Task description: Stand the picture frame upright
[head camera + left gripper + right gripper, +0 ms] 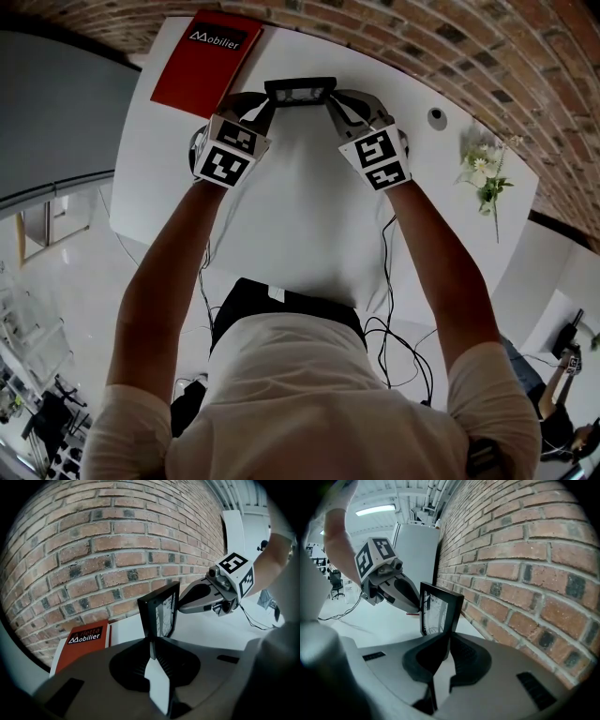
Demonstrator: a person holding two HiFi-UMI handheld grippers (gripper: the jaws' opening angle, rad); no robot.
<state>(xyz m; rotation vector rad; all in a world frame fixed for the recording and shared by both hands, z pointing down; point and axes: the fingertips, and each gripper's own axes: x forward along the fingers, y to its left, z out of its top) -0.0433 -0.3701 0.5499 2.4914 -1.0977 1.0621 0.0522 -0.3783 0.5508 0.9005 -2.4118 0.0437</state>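
fingers (pixel 468 659) on upright black picture frame (pixel 439 612)

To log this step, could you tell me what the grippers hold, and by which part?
Both hold the picture frame, one at each end: the left gripper is shut on its left side edge, the right gripper on its right side edge.

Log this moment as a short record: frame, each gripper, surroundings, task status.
frame: picture frame upright, close to the brick wall
left gripper: shut on the frame's left edge
right gripper: shut on the frame's right edge
table: white; red booklet at left, flowers at right
task status: frame upright, not yet released
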